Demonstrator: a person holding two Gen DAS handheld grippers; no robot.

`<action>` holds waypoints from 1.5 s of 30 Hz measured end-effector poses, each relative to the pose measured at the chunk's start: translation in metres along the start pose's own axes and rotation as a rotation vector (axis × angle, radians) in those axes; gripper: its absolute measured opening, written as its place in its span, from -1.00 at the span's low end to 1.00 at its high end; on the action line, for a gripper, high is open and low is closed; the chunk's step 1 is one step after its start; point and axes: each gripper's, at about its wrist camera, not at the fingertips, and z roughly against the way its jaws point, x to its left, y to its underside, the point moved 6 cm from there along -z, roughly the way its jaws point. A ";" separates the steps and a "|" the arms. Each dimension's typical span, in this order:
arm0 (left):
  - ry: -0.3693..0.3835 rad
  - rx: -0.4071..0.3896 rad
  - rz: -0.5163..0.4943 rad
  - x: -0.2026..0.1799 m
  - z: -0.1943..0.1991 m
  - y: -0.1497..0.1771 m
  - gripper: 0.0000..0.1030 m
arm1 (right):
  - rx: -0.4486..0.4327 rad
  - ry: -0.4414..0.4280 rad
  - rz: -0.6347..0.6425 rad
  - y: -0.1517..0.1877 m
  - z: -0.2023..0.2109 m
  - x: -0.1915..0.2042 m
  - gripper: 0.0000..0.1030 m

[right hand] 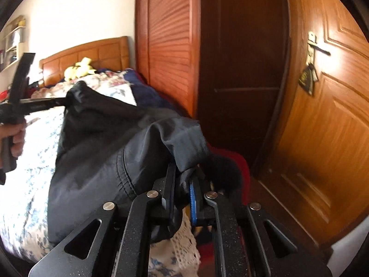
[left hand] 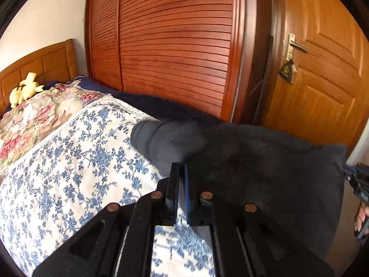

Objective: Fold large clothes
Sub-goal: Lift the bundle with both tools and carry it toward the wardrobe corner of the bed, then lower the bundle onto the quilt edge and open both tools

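A large dark grey garment (left hand: 265,166) hangs spread over the blue-flowered bed cover (left hand: 69,161). It also shows in the right wrist view (right hand: 103,143), stretched between both grippers. My left gripper (left hand: 181,168) is shut on one edge of the garment and holds it above the bed. It also shows in the right wrist view (right hand: 62,101), at the far left. My right gripper (right hand: 184,175) is shut on a bunched edge of the garment near the bed's foot corner.
A louvred wooden wardrobe (left hand: 173,46) stands close beside the bed. A wooden door (left hand: 322,69) with a handle is to the right. A yellow plush toy (left hand: 24,90) and a rose-patterned quilt (left hand: 34,120) lie by the headboard. A sandalled foot (left hand: 362,217) is at the right edge.
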 end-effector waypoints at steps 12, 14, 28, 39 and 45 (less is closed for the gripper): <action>0.020 -0.048 -0.078 -0.012 0.105 0.060 -0.43 | -0.093 0.010 0.035 -0.032 0.038 0.017 0.03; 0.025 -0.050 -0.074 -0.013 0.119 0.071 -0.38 | -0.089 -0.011 0.049 -0.036 0.032 0.031 0.04; -0.005 -0.089 -0.040 -0.007 0.210 0.124 -0.31 | 0.162 0.022 0.004 -0.002 -0.061 0.022 0.04; -0.072 -0.121 0.011 0.023 0.263 0.151 -0.25 | 0.105 0.091 -0.033 -0.006 -0.025 0.035 0.04; -0.132 -0.114 0.043 0.043 0.284 0.167 -0.23 | 0.052 0.037 0.006 -0.018 0.014 0.082 0.07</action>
